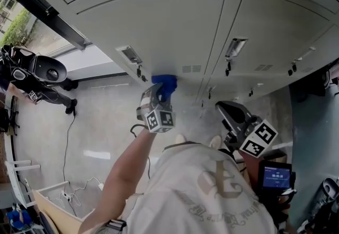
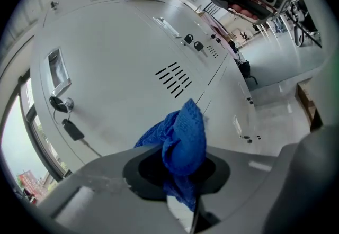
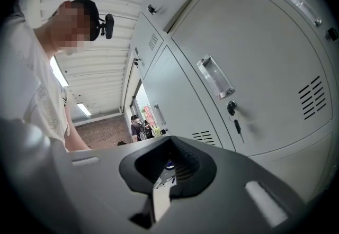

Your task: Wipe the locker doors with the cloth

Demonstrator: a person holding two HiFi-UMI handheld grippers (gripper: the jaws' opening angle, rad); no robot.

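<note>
Clamped blue cloth [image 2: 180,137] tight in left gripper [image 2: 180,172] jaws, pressed to grey locker door [image 2: 116,69] near vent slots [image 2: 174,79]. Held right gripper [image 3: 168,169] off the lockers, jaws together, empty. Pale glossy floor [image 1: 100,116], window [image 1: 16,24] far left.

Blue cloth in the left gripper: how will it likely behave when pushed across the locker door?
The blue cloth looks floppy: it bunches in folds where the left gripper pinches it, so it should flatten against the locker door. Its knitted texture probably drags rather than slips. Likely light.
</note>
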